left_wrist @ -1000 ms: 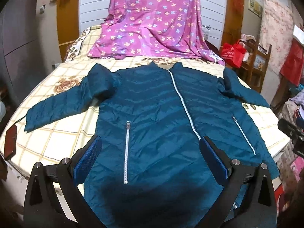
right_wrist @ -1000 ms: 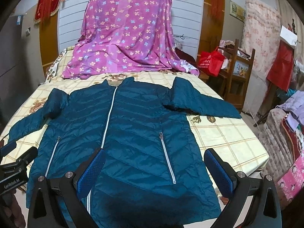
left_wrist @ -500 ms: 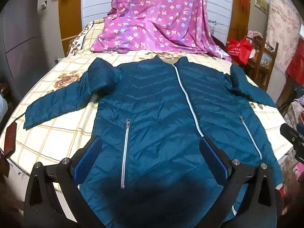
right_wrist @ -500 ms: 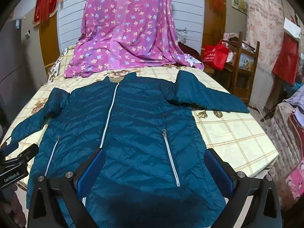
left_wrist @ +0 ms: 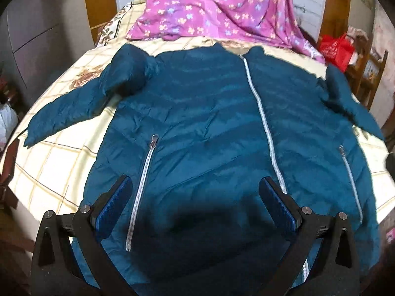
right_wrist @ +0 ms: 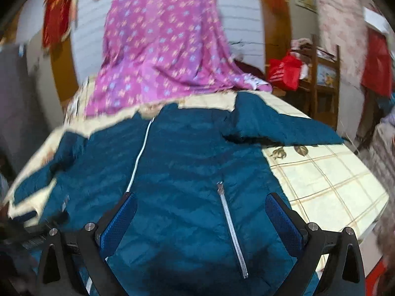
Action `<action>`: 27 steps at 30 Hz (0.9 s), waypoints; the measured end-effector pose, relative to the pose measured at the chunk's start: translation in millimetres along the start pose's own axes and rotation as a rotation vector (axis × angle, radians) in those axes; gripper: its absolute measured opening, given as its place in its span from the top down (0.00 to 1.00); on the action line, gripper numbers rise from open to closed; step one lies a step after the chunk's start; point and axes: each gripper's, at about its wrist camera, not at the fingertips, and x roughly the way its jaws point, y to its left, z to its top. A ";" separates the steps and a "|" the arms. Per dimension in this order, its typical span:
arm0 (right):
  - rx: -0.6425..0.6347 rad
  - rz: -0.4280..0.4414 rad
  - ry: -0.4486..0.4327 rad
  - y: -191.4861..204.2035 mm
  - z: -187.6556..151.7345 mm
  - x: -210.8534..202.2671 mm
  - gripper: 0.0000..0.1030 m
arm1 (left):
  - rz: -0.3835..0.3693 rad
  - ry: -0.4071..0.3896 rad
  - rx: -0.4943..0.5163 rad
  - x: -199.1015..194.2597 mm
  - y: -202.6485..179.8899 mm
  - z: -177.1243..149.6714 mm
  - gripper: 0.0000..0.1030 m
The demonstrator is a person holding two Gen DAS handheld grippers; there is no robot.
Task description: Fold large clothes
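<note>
Nearest the left wrist camera, the left tool (left_wrist: 195, 190) hangs over the lower front of a dark teal quilted puffer jacket (left_wrist: 209, 128), its blue-padded fingers (left_wrist: 114, 204) spread wide apart with nothing between them. The right tool (right_wrist: 201, 207) is likewise spread wide and empty above the hem region of the same jacket (right_wrist: 187, 167), a white pocket zipper (right_wrist: 232, 229) lying between its fingers in that view.

The jacket lies flat, front up and zipped shut, on a bed covered by a cream checked sheet with floral print (left_wrist: 49, 172). A white centre zipper (left_wrist: 264, 123) runs from collar toward hem. One sleeve (left_wrist: 81, 103) angles out across the sheet on the left of the left view; the other sleeve (right_wrist: 284, 128) stretches out on the right of the right view.

Beyond the collar, a purple flower-patterned cloth (left_wrist: 222, 7) drapes down onto the head of the bed. Farther right stands a wooden shelf unit (right_wrist: 323, 79) with a red bag (right_wrist: 284, 72) beside it. The right view is motion-blurred.
</note>
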 end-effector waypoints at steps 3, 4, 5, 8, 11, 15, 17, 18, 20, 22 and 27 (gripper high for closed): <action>0.034 -0.011 -0.012 -5.8 0.6 -1.6 0.00 | 0.008 0.002 -0.008 1.3 0.7 -2.8 0.00; 0.032 -0.012 -0.004 -5.6 1.0 0.2 0.01 | 0.013 0.000 -0.010 1.5 0.7 -3.6 0.00; 0.029 -0.013 0.005 -4.9 1.7 2.4 0.00 | 0.017 -0.001 -0.013 1.5 1.1 -4.3 0.00; 0.038 -0.004 0.014 -7.2 2.7 4.0 0.00 | 0.026 0.007 -0.019 2.5 2.2 -5.6 0.00; 0.055 0.001 0.016 -11.6 2.4 5.1 0.00 | 0.023 0.015 -0.025 4.5 3.7 -5.8 0.00; 0.063 -0.002 0.020 -14.0 1.9 5.9 0.00 | 0.012 0.026 -0.032 6.5 5.7 -5.9 0.00; 0.065 -0.003 0.023 -14.3 2.3 6.4 0.00 | 0.009 0.031 -0.036 7.9 6.4 -6.0 0.00; 0.065 -0.004 0.024 -14.7 2.2 6.8 0.00 | 0.007 0.033 -0.037 8.3 6.6 -6.0 0.00; 0.066 -0.007 0.025 -14.9 2.6 7.1 0.00 | 0.005 0.033 -0.040 8.4 7.1 -6.4 0.00; 0.065 -0.006 0.025 -14.9 2.3 7.0 0.00 | 0.007 0.035 -0.043 9.1 7.5 -6.0 0.00; 0.065 -0.005 0.023 -15.6 2.4 6.9 0.00 | 0.013 0.039 -0.040 9.0 6.2 -5.5 0.00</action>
